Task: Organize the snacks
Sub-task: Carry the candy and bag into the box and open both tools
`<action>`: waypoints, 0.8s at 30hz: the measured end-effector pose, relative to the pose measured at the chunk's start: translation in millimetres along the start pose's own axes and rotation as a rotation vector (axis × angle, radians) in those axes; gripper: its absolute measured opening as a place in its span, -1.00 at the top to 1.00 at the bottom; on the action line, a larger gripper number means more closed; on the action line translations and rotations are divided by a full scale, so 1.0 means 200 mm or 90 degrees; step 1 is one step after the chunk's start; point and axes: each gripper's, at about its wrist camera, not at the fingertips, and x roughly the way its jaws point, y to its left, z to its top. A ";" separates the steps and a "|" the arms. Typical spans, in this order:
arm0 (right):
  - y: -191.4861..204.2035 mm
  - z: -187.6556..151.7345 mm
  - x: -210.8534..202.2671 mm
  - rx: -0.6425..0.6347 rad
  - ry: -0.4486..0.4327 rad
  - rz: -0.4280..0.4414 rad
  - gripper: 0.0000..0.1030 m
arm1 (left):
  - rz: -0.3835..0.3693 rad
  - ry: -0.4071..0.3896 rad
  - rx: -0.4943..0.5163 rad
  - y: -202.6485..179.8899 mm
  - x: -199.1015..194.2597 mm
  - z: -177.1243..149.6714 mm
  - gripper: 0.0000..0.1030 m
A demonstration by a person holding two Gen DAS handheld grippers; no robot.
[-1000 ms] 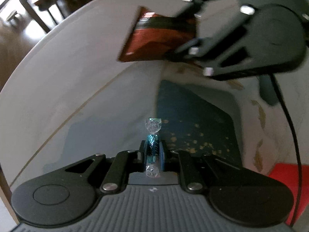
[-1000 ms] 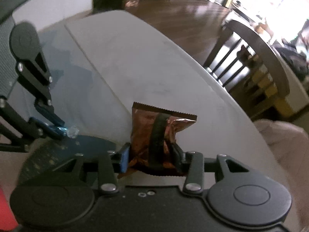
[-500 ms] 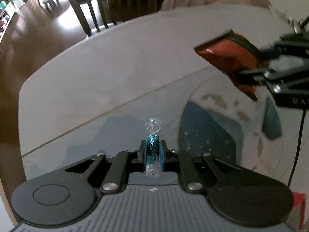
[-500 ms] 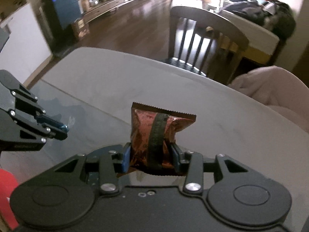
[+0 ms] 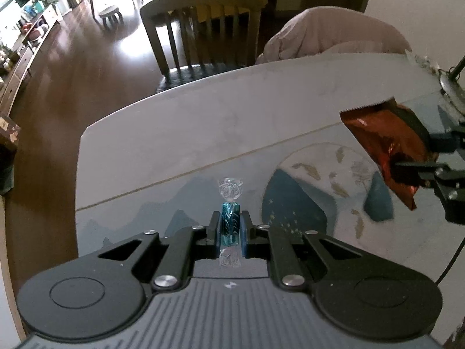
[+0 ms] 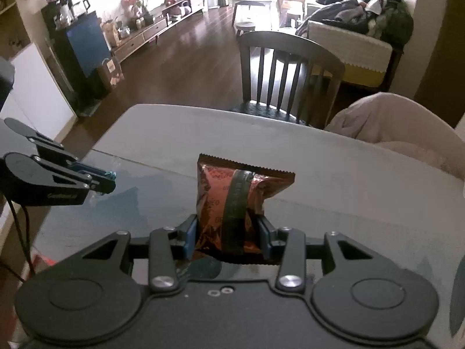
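Note:
My left gripper (image 5: 230,226) is shut on a small teal wrapped candy (image 5: 230,224) with clear twisted ends, held above the table. My right gripper (image 6: 228,232) is shut on a copper-brown foil snack packet (image 6: 232,200) with a dark stripe, held upright above the table. The packet also shows at the right of the left wrist view (image 5: 386,148), pinched by the right gripper (image 5: 412,160). The left gripper shows at the left of the right wrist view (image 6: 109,179), with a bit of teal candy (image 6: 109,173) at its tips.
A grey table (image 5: 203,116) carries a glossy mat with a blue-and-white pattern (image 5: 293,212). A wooden chair (image 6: 287,72) and a beige cushioned seat (image 6: 401,128) stand behind the far edge. Something red (image 6: 40,260) lies at the lower left.
Both grippers have tilted up, bringing the table's far edge, chair and room into view. The right gripper with the packet has shifted right in the left wrist view. Both grips are unchanged.

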 end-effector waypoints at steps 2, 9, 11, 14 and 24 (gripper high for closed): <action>0.04 -0.03 -0.06 0.009 -0.003 0.001 0.20 | 0.008 -0.002 -0.013 0.00 -0.06 -0.04 0.76; 0.16 -0.15 -0.22 0.016 -0.015 0.012 0.20 | 0.004 0.004 -0.046 0.01 -0.26 -0.22 0.76; 0.20 -0.19 -0.27 0.019 -0.016 0.017 0.20 | -0.002 0.005 -0.053 0.01 -0.30 -0.28 0.76; 0.25 -0.25 -0.30 0.019 -0.015 0.023 0.20 | -0.010 0.005 -0.057 0.02 -0.37 -0.37 0.76; 0.38 -0.44 -0.38 0.027 -0.013 0.036 0.20 | -0.018 0.002 -0.063 -0.01 -0.51 -0.66 0.76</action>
